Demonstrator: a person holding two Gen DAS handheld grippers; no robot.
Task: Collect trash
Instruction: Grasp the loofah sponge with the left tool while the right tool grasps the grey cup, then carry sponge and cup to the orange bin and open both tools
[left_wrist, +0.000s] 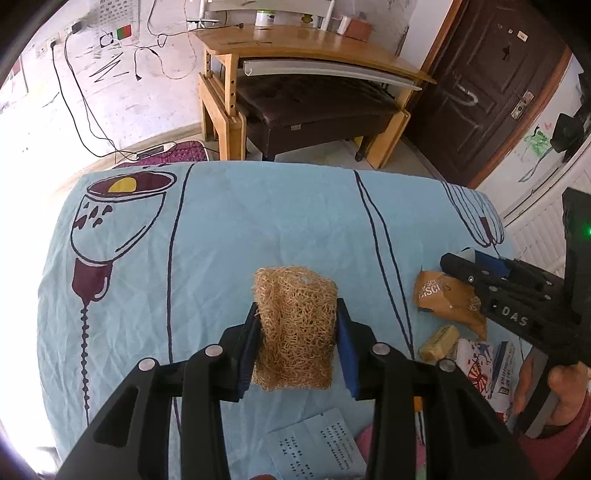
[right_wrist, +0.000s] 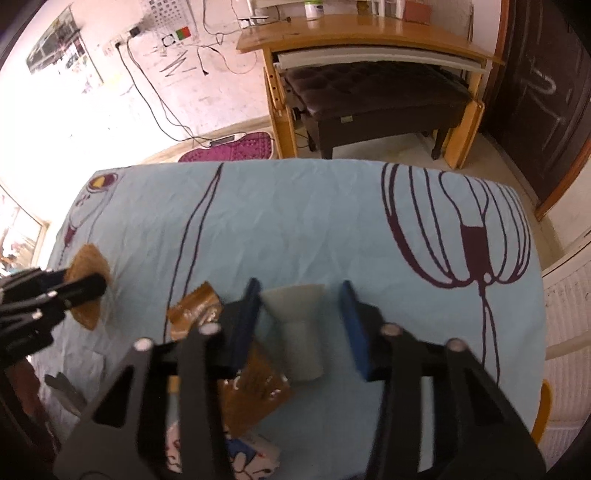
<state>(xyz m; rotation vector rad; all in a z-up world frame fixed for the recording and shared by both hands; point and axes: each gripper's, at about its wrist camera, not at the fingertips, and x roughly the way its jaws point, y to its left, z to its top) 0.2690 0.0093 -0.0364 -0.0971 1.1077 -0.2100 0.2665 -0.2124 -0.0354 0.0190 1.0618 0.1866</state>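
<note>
My left gripper (left_wrist: 297, 314) is shut on a tan loofah scrubber (left_wrist: 295, 325), its blue pads pressing both sides, above the light blue tablecloth (left_wrist: 221, 229). The scrubber also shows at the left of the right wrist view (right_wrist: 86, 291). My right gripper (right_wrist: 299, 295) stands open around a pale grey funnel-shaped piece (right_wrist: 297, 332), pads clear of it on both sides. It shows from the side in the left wrist view (left_wrist: 476, 262). A crumpled brown wrapper (left_wrist: 443, 299) lies on the cloth beside and under the right gripper (right_wrist: 255, 391).
A yellowish eraser-like block (left_wrist: 439, 343), printed cartoon packets (left_wrist: 480, 365) and a blue printed sheet (left_wrist: 317, 443) lie near the front edge. A wooden desk (left_wrist: 314, 44) with a dark bench (left_wrist: 317, 107) stands beyond the table. A dark door (left_wrist: 491, 85) is at the right.
</note>
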